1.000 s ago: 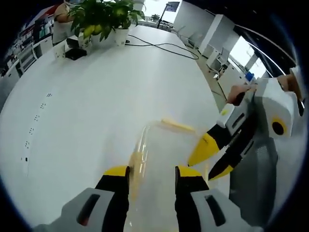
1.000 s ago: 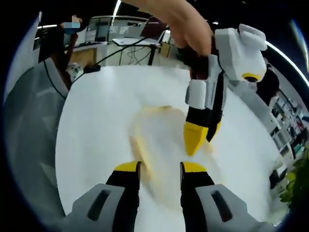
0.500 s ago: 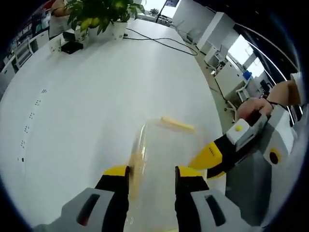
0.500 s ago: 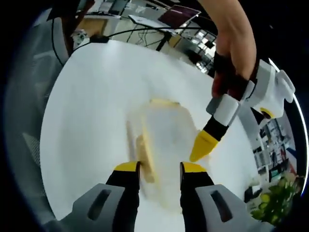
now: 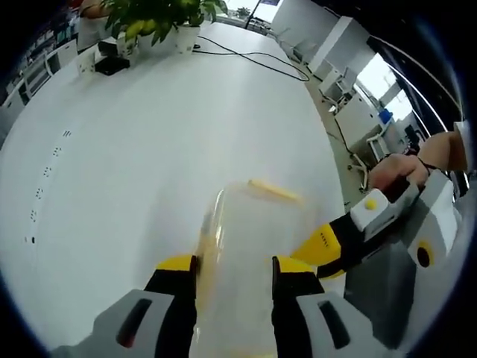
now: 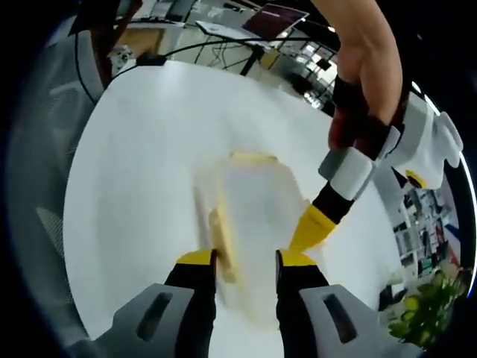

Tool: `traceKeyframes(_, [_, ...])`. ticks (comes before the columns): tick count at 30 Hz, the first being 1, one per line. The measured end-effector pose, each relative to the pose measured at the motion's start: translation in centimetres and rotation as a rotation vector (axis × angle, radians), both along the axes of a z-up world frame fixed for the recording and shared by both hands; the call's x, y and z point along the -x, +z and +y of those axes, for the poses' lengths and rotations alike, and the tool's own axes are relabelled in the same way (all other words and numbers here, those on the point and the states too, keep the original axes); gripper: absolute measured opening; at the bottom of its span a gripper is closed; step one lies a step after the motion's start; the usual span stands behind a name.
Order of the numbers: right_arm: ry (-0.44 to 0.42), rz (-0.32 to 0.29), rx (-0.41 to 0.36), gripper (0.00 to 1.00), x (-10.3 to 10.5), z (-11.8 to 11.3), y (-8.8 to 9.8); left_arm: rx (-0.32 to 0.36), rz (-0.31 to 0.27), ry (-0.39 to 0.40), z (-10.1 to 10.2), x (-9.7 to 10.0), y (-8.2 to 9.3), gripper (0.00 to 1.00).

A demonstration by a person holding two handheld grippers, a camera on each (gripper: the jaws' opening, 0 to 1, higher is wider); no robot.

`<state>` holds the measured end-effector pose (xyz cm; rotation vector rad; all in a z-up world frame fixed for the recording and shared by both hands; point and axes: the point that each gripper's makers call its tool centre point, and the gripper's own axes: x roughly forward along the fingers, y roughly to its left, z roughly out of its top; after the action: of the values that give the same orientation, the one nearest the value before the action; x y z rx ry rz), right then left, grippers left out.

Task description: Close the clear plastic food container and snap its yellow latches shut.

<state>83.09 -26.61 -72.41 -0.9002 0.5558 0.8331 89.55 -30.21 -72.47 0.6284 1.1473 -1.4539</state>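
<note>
On the white worktop [image 5: 149, 149] the clear plastic food container [image 5: 250, 246] sits near the edge closest to the person, with broad bare surface stretching away beyond it toward a potted plant [image 5: 160, 15], a small black box [image 5: 112, 66] and a black cable [image 5: 246, 63] at the far end. From the left gripper view, the left hand-held gripper [image 5: 232, 270] has its yellow-tipped jaws spread apart, one on each side of the container's near end; whether they touch the plastic cannot be told. A yellow latch [image 5: 276, 192] lies along the container's far edge, another yellow latch [image 5: 205, 250] along its side by the jaw. The right hand-held gripper [image 5: 328, 250], held in a hand [image 5: 399, 168], comes in from the right with its tips at the container's side.

From the right gripper view, the right hand-held gripper [image 6: 244, 261] also stands with jaws parted over the container [image 6: 257, 216], a yellow latch [image 6: 222, 239] just beside one jaw. The left hand-held gripper [image 6: 309, 227] points down at the container's side. Worktop edge and floor lie close on the left.
</note>
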Motion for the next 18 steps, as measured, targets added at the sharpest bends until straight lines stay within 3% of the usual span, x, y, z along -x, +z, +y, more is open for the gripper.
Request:
traceKeyframes(4, [0.003,0.005,0.001,0.27,0.16,0.18,-0.04,-0.002,-0.001,-0.054,-0.1,0.46,0.02,0.36])
traceKeyframes(14, [-0.003,0.013,-0.006,0.26,0.01,0.02,-0.04,-0.014,0.014,-0.062,0.11,0.59,0.04,0.35])
traceKeyframes(15, [0.0,0.009,-0.001,0.26,-0.06,0.05,-0.08,-0.015,0.015,-0.061,0.13,0.61,0.04,0.34])
traceKeyframes(16, [0.043,-0.045,0.039,0.25,-0.59,0.2,0.08,-0.016,0.014,-0.061,0.13,0.53,-0.02,0.34])
traceKeyframes(17, [-0.001,0.001,0.014,0.24,-0.13,0.0,-0.24,-0.013,0.014,-0.059,0.05,0.49,-0.09,0.34])
traceKeyframes(18, [-0.002,0.005,0.009,0.24,-0.02,0.12,-0.34,-0.011,0.012,-0.063,0.02,0.51,-0.06,0.34])
